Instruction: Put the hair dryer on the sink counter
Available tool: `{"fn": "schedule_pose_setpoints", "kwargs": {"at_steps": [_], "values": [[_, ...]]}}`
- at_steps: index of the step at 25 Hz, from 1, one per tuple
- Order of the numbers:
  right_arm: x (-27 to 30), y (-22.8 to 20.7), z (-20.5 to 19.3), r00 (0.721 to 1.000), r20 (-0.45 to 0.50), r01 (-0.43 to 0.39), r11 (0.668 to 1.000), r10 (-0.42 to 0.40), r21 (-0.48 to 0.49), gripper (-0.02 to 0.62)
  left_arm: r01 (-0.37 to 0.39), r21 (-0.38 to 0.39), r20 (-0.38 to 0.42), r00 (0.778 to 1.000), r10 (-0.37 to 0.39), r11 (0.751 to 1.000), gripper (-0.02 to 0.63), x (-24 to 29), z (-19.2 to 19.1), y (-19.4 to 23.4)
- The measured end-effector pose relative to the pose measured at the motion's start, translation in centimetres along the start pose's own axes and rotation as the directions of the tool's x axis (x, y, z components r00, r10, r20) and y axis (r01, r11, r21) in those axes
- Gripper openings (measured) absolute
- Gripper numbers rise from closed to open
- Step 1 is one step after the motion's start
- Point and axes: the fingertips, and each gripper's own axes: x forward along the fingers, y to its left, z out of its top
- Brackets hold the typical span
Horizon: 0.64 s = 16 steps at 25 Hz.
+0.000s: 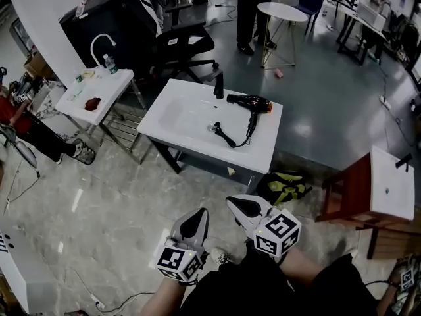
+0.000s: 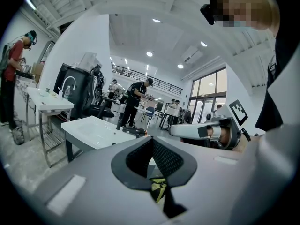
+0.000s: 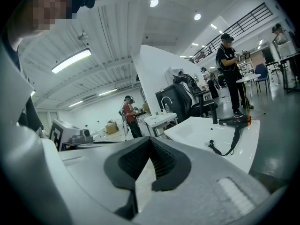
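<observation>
A black hair dryer (image 1: 250,103) with an orange end lies on the white sink counter (image 1: 191,120) near its far right corner. Its cord and plug (image 1: 227,137) trail toward the counter's front. Both grippers hang close to my body, well short of the counter. The left gripper (image 1: 200,214) and the right gripper (image 1: 231,203) are shut with nothing between their pads. The left gripper view shows its closed tips (image 2: 152,140), the counter (image 2: 93,130) and the hair dryer (image 2: 136,131) beyond. In the right gripper view, closed tips (image 3: 150,140) point toward the hair dryer (image 3: 236,121).
A black faucet (image 1: 219,84) stands at the counter's back edge. A green-black bag (image 1: 286,188) lies under its front right. A smaller sink table (image 1: 99,91) stands at left, an office chair (image 1: 184,45) behind, a wooden stand (image 1: 355,189) at right. People stand at the back and far left.
</observation>
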Motion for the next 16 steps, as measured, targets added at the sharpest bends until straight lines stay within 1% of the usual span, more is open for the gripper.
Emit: {"fn": "schedule_pose_setpoints", "kwargs": {"at_steps": [16], "values": [[-0.27, 0.17, -0.56, 1.0, 0.0, 0.001, 1.0, -0.001, 0.013, 0.0, 0.007, -0.002, -0.015, 1.0, -0.007, 1.0, 0.003, 0.06, -0.58, -0.46]]}}
